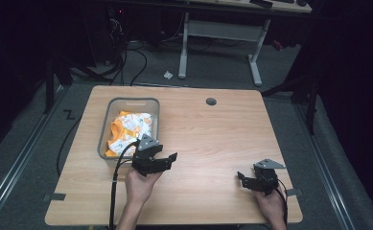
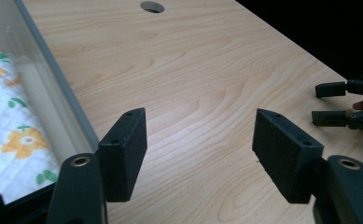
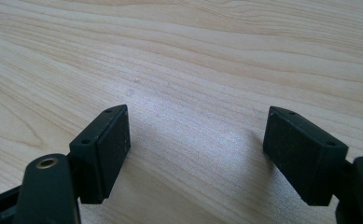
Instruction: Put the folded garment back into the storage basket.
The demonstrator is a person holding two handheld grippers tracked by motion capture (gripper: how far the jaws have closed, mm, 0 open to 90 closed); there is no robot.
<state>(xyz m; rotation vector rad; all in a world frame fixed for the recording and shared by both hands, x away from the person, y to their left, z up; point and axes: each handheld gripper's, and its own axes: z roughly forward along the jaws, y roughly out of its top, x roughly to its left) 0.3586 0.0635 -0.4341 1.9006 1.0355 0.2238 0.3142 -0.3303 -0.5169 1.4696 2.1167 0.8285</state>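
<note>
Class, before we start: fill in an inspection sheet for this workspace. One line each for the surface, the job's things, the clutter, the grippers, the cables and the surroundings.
Surface: light wooden table, with a round hole near its far edge.
Job's things: grey bin on the table's left side, holding a cloth printed with orange flowers.
Clutter: nothing seen on the table.
Grippers: left gripper open, held beside the bin's near right corner; right gripper open, near the table's right front; both hold nothing.
Cables: a black cable trails from the left gripper toward the person; more cables lie on the floor beyond the table.
Surroundings: dark room, grey floor, a white desk frame behind, a scrap on the floor.
</note>
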